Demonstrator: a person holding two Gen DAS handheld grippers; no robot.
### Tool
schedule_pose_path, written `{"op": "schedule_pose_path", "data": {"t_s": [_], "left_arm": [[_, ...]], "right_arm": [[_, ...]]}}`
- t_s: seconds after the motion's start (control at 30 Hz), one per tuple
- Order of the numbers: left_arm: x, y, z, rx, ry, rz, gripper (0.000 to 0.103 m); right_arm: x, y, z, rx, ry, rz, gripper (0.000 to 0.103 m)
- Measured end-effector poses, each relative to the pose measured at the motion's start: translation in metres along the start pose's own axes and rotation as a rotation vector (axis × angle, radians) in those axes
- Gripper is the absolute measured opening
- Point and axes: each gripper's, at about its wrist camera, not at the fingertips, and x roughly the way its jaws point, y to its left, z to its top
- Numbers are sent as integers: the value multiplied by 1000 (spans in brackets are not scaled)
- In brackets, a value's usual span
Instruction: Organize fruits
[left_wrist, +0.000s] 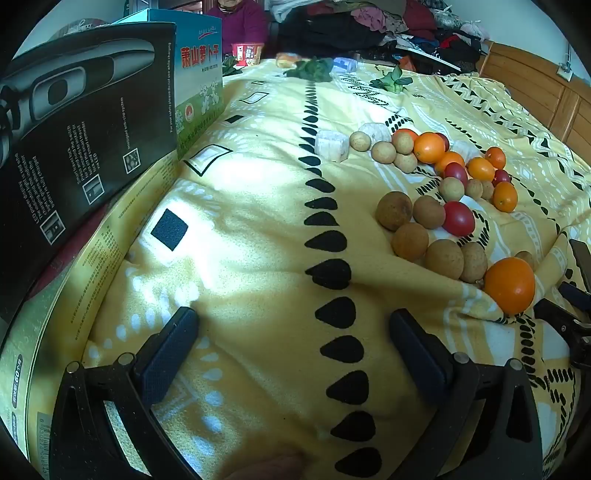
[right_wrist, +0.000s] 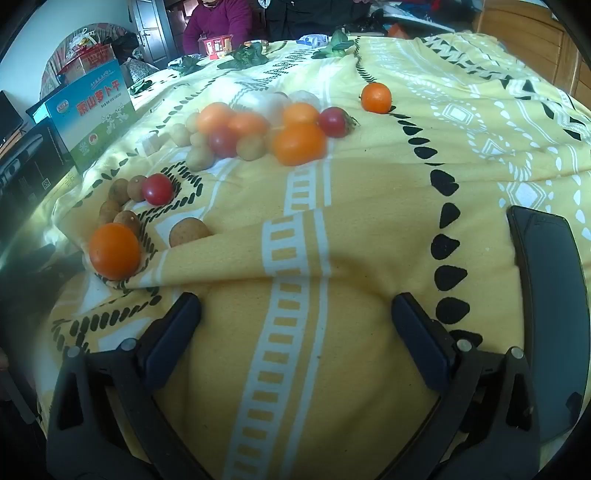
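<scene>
Left gripper and right gripper both hover low over the yellow patterned blanket, fingers spread wide and holding nothing. The fruits lie loose on the blanket ahead, right of the left gripper and left of the right one. Right wrist view: six oranges, nearest one by a fold, one apart; three red tomatoes; brown longans clustered, count uncertain. Two boxes stand at left
</scene>
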Motion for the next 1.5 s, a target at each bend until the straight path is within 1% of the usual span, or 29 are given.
{"op": "schedule_pose_path", "data": {"t_s": [0.6,0.67,0.73,0.77,0.8,0.83,0.87,0.9,0.97,1.03,1.07,1.13,1.23,1.33,1.4,1.47,1.5], "left_arm": [[4,-4,1,5,5,5,103],[5,-4,0,3,3,2,103],[3,-1,0,2,3,-2,103],[3,-1,0,1,3,-3,103],[3,0,0,0,3,-5,103],[2,0,0,-1,3,-6,103],[2,1,0,-1,3,-7,103],[1,1,0,-2,3,-7,103],[1,1,0,-2,3,-7,103],[1,1,0,-4,2,-10,103],[0,1,0,-4,2,-11,103],[0,2,-1,-6,1,-14,103],[-1,3,-1,-8,0,-19,103],[-3,3,-2,-10,-2,-22,103],[-5,4,-2,-12,-5,-25,103],[-8,6,-3,-15,-11,-35,103],[-10,7,-4,-15,-12,-43,103]], "right_arm": [[1,3,-1,1,0,-3,103],[1,3,0,0,10,-5,103],[-4,2,3,2,40,-4,103],[-9,2,6,7,53,-5,97],[-17,3,10,9,39,17,91],[-28,6,14,9,16,53,81],[-34,10,16,5,3,79,77],[-40,16,19,-2,-11,115,76],[-47,32,23,-43,-17,200,67],[-40,53,27,-100,8,253,61],[-32,64,28,-125,31,272,53],[-21,78,31,-146,56,284,43],[-10,86,37,-145,56,252,43],[2,91,39,-147,85,236,43],[12,93,34,-167,125,220,43],[13,92,30,-173,132,211,37],[9,90,29,-162,123,216,37]]}}
